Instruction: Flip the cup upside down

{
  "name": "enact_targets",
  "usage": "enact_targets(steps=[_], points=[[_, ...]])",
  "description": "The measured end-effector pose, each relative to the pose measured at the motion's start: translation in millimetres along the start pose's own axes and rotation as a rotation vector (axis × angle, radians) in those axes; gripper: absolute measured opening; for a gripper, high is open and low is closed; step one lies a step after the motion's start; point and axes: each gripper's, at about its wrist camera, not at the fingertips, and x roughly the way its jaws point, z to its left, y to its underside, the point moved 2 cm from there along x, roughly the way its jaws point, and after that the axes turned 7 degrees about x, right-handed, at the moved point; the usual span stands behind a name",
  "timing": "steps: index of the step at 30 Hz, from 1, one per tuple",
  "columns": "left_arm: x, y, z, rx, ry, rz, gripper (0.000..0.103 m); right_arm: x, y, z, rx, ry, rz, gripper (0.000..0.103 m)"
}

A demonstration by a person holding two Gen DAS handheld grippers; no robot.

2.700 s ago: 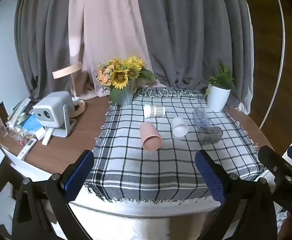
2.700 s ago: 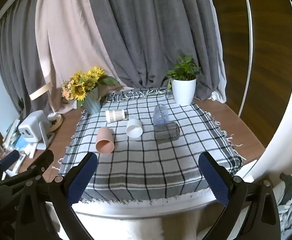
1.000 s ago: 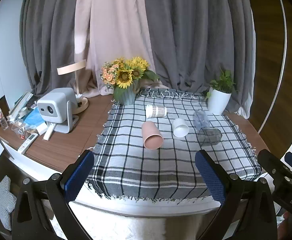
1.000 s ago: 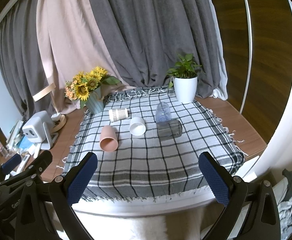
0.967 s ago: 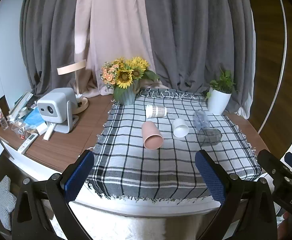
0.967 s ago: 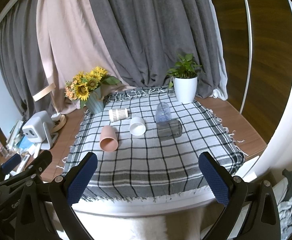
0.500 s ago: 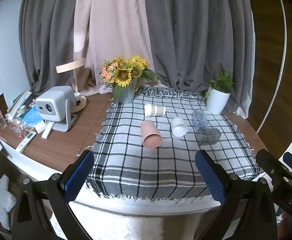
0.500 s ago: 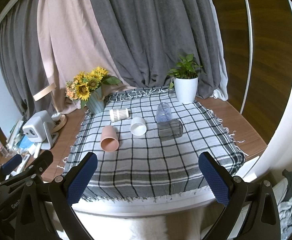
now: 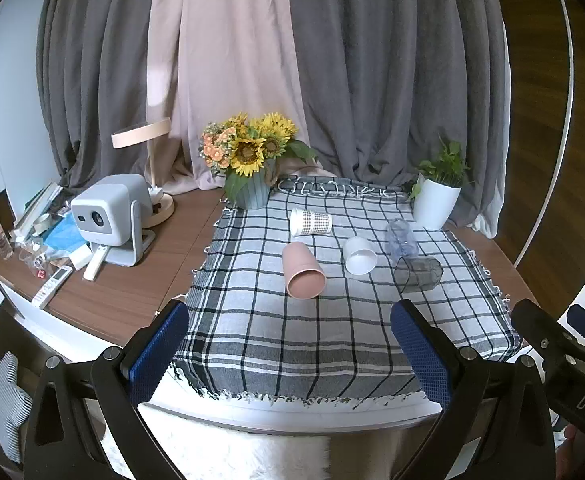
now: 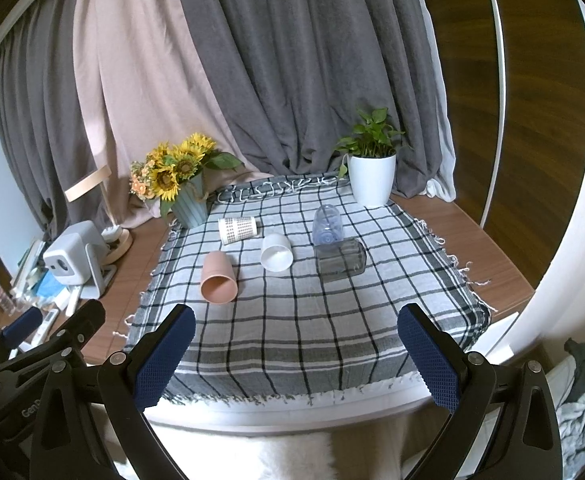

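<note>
Several cups lie on their sides on a checked cloth [image 9: 332, 332] [image 10: 312, 320]: a pink cup [image 9: 302, 270] [image 10: 218, 272], a white cup [image 9: 359, 255] [image 10: 276, 252], a patterned paper cup [image 9: 310, 221] [image 10: 237, 229], a clear bluish cup [image 9: 401, 237] [image 10: 326, 225] and a dark glass [image 9: 418, 274] [image 10: 341, 265]. My left gripper [image 9: 290, 352] is open and empty at the table's near edge, well short of the cups. My right gripper [image 10: 298, 356] is open and empty at the near edge too.
A sunflower vase [image 9: 252, 168] [image 10: 180, 184] stands at the cloth's back left, a potted plant [image 9: 438, 196] [image 10: 372, 172] at the back right. A projector [image 9: 110, 218], a lamp and clutter sit on the wooden table to the left.
Both views have shifted slightly, with the table and cups a little nearer. Both grippers stay open and no cup has moved.
</note>
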Motion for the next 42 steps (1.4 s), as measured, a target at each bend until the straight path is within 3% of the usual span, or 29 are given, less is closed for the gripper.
enact_targets(steps=[24, 33, 42], points=[[8, 2, 0, 0.002, -0.001, 0.02, 0.103, 15, 8, 15, 0.0, -0.004, 0.012, 0.102], [63, -22, -7, -0.015, 0.006, 0.078, 0.103, 58, -14, 0, 0.018, -0.014, 0.036, 0.102], [138, -58, -39, -0.036, -0.025, 0.117, 0.103, 140, -61, -17, -0.022, -0.058, 0.086, 0.102]])
